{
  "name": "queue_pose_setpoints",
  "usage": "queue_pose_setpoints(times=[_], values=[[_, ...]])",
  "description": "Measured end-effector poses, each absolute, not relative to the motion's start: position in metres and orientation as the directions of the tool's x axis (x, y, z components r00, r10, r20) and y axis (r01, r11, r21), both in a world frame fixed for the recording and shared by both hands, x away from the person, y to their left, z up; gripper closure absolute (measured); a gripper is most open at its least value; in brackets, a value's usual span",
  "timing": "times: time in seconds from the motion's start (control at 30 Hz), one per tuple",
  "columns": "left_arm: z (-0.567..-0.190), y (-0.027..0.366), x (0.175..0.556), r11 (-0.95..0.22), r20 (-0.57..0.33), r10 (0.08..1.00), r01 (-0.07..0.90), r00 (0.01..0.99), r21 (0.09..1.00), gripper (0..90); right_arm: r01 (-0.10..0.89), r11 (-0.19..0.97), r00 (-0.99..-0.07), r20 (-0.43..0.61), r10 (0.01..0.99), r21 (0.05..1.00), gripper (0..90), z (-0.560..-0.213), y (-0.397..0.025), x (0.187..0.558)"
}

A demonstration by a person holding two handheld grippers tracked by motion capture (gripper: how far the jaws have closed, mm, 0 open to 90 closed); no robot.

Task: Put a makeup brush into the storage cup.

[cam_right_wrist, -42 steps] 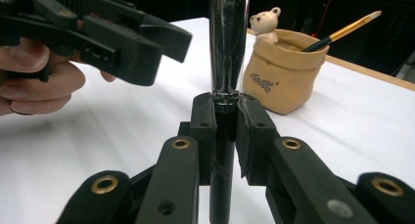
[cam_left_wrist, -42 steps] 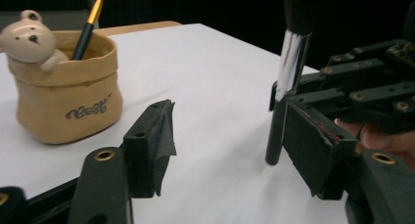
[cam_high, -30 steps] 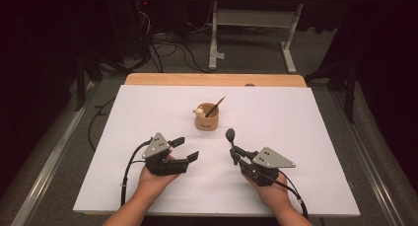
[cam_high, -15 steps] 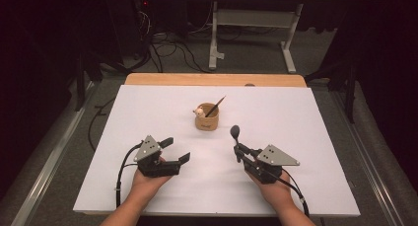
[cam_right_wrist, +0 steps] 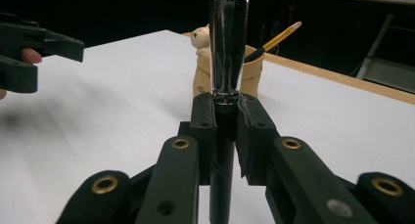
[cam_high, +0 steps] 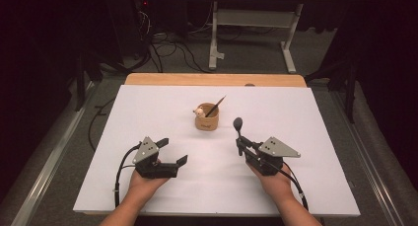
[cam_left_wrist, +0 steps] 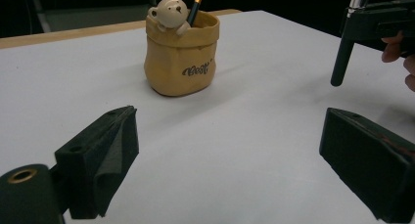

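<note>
White sheeting is covering the desk (cam_high: 148, 112), with a strip of pale wood showing along its far edge and a dark room with cables and metal frame legs lying beyond.

At about 7 o'clock on the desk, the left tongs (cam_high: 173, 153) are resting in the person's left hand (cam_high: 143, 182) with the jaws standing wide apart and nothing between them; in the left gripper view the left tongs (cam_left_wrist: 227, 158) are framing bare white surface.

At about 5 o'clock, the right tongs (cam_high: 240, 146) are sitting in the right hand (cam_high: 272, 181), clamping a black-handled makeup brush with a chrome ferrule and a dark rounded head (cam_high: 238, 127). In the right gripper view the right tongs (cam_right_wrist: 226, 131) are pinching the brush (cam_right_wrist: 228, 48) just below its chrome ferrule, and the brush is standing roughly upright.

Near the centre, toward 12 o'clock from both tongs and well apart from them, a tan ceramic sack-shaped pot with a small cream bear on its rim (cam_high: 206, 118) is standing upright, holding a slim orange-and-black pencil-like stick (cam_high: 215, 107) that is leaning toward 1 o'clock.
</note>
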State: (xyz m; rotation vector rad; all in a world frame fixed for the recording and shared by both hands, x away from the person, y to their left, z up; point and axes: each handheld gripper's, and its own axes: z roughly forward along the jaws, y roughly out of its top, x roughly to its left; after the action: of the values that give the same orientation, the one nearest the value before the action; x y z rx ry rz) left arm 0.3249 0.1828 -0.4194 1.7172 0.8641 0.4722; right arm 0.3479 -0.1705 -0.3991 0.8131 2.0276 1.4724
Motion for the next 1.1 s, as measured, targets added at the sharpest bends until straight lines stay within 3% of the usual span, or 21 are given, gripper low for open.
queue_pose_setpoints(times=[0.4,1.1], values=[[-0.417,0.187,0.325,-0.117,-0.131,0.756,0.328,0.642,0.937,0.3,0.188,0.231,-0.692,-0.038,0.721,0.955,81.0,-0.393,-0.157,0.367],[-0.414,0.192,0.324,-0.095,-0.146,0.750,0.323,0.645,0.942,0.3,0.196,0.194,-0.672,-0.013,0.741,0.961,81.1,-0.374,-0.141,0.403]])
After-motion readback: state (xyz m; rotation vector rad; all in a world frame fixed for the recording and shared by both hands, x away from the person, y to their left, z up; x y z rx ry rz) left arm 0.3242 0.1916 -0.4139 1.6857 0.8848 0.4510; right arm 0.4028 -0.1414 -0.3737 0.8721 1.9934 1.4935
